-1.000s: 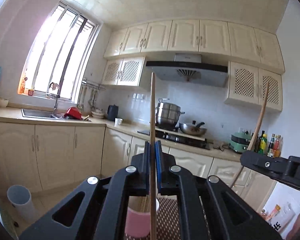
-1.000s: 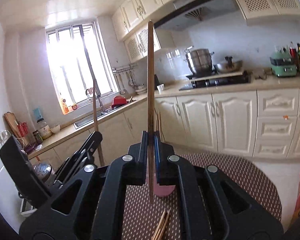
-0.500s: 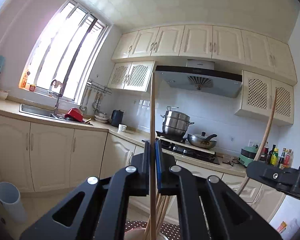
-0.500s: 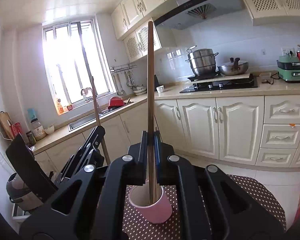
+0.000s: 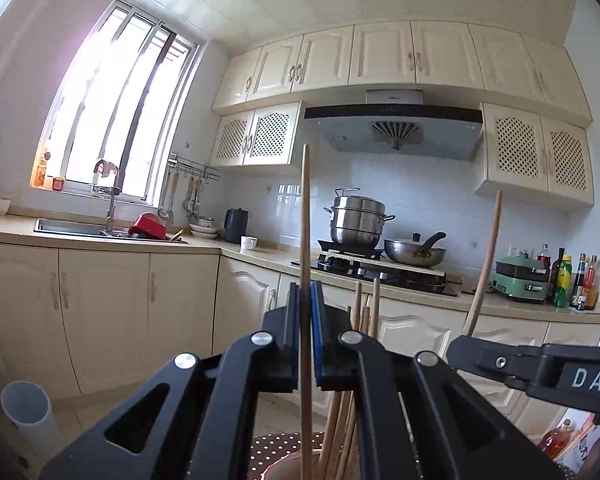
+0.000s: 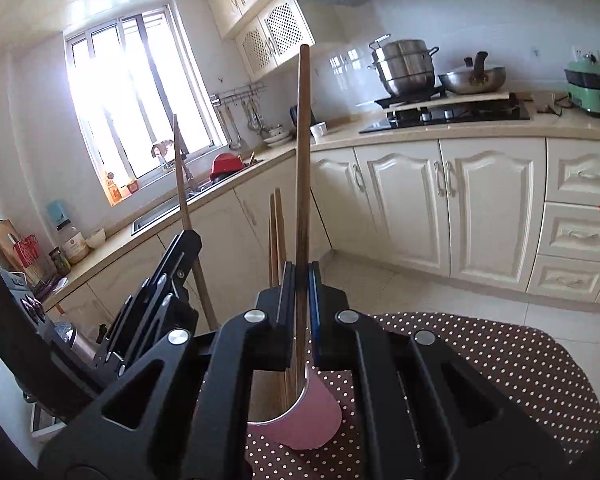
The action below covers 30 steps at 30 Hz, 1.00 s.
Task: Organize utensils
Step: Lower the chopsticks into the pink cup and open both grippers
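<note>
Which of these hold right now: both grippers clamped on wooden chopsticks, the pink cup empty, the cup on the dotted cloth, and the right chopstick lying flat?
1. The left gripper is shut on a light wooden chopstick. True.
2. The right gripper stands open with nothing in it. False: it is shut on a darker wooden chopstick.
3. The pink cylindrical cup is empty. False: several wooden chopsticks already stand in it.
4. The cup stands on the brown white-dotted tablecloth. True.
5. The right gripper's chopstick lies flat on the cloth. False: it is held about upright, its lower end inside the cup's mouth.
</note>
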{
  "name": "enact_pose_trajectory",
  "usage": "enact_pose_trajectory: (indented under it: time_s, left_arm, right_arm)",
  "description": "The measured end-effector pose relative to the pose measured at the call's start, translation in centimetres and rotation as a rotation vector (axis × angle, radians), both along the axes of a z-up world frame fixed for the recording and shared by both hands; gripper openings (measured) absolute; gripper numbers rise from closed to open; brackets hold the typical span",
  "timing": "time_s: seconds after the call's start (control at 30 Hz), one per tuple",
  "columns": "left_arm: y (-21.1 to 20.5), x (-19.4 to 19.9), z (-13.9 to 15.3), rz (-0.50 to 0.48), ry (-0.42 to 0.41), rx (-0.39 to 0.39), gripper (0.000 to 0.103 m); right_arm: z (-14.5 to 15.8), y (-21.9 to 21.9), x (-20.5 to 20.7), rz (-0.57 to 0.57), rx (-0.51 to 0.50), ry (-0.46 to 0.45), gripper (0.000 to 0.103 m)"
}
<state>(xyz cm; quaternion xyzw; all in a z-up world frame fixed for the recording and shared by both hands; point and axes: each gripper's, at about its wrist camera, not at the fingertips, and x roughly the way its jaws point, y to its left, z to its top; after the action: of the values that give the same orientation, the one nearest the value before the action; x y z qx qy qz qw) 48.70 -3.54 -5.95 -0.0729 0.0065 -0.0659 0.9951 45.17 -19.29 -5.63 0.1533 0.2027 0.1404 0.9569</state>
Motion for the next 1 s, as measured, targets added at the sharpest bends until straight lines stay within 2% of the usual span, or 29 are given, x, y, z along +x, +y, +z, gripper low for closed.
enact_pose_trajectory:
  time_s: [0.37,0.63,0.73,0.87,1.0]
  left_arm:
    - [0.3,0.2,-2.0,0.038,0.045,0.044,0.006]
    - [1.0,-0.3,-3.4,0.015,0.109,0.052,0.006]
    - [1.3,-0.6,-4.0,0.005,0.138,0.041,0.006]
    - [1.2,-1.1,-4.8,0.000,0.160,0.065,0.006]
    - [1.2,-1.5,-5.8,-0.013,0.187,0.077,0.006]
  right_arm:
    - [-1.6,1.9,0.4,0.025,-0.067,0.050,0.007]
    - [-3.3,2.7,0.7,0.049,-0.089,0.124,0.007]
    - [-3.4,2.9,0.6,0.054,-0.104,0.118,0.007]
    - [-3.6,3.2,0.7,0.063,-0.104,0.136,0.007]
    - [-4.6,2.8,1.3,0.080,-0.059,0.187,0.007]
